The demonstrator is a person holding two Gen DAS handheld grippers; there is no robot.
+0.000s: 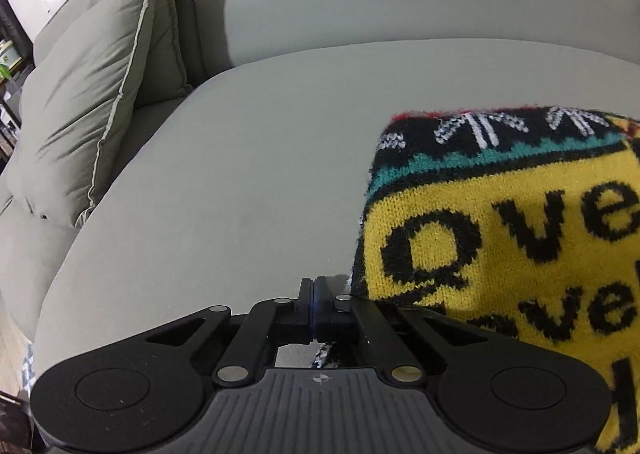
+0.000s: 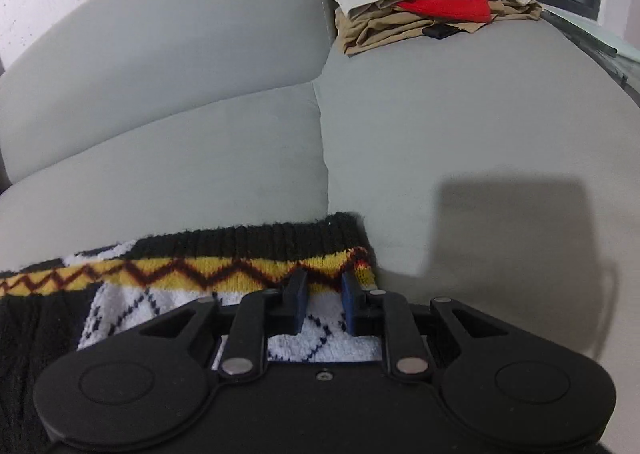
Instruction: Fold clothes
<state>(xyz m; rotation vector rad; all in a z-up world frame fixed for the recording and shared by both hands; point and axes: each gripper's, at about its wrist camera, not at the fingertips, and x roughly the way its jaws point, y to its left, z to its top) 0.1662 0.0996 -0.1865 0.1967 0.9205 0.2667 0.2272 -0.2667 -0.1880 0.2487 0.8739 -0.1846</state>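
Grey-green sofa seat point(image 1: 224, 190) fills the left wrist view, cushions point(image 1: 92, 106) at left. Left gripper point(image 1: 314, 288): fingers pressed together, nothing visibly caught; knit sweater point(image 1: 500, 238) lies just right.

Right wrist view: right gripper point(image 2: 324, 286) partly open above the sweater's hem point(image 2: 256, 246); folded clothes pile point(image 2: 432, 10) far back.

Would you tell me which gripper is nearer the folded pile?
Right. The right gripper faces the pile, far across the sofa; the left gripper's view doesn't show it.

Left gripper point(image 1: 314, 286) fingers pressed together, yellow patterned sweater point(image 1: 520, 246) just right, grey sofa cushion point(image 1: 224, 182), pillow point(image 1: 84, 102) left
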